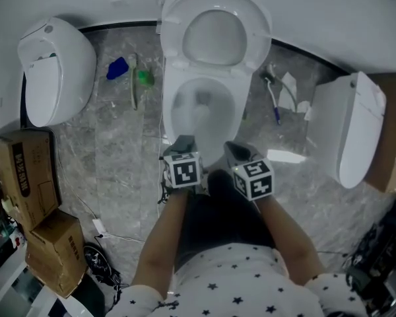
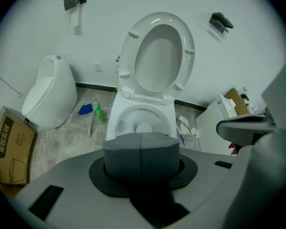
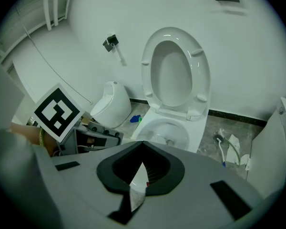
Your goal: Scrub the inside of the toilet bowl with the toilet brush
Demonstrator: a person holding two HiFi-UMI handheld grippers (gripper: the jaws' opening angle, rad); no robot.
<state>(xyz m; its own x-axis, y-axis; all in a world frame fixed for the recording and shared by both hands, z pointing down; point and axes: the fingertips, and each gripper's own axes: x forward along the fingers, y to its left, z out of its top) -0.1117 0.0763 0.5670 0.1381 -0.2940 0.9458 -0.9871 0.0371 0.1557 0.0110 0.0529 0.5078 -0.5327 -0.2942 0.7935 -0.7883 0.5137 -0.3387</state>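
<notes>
The white toilet (image 1: pixel 201 107) stands open in front of me, its seat and lid (image 1: pixel 214 35) tipped up against the wall. Its bowl (image 2: pixel 142 123) (image 3: pixel 168 131) holds nothing but water. A brush (image 1: pixel 272 96) with a dark head and a white-and-blue handle lies on the floor right of the toilet, also seen as the brush (image 3: pixel 222 149). My left gripper (image 1: pixel 183 144) (image 2: pixel 141 149) hovers at the bowl's near rim, shut and empty. Beside it, my right gripper (image 1: pixel 241 152) (image 3: pixel 143 168) is open and empty.
A white fixture (image 1: pixel 56 71) stands at the left and another (image 1: pixel 350 127) at the right. A green bottle (image 1: pixel 144 78), a blue object (image 1: pixel 117 68) and a long stick lie left of the toilet. Cardboard boxes (image 1: pixel 23 177) are stacked at the near left.
</notes>
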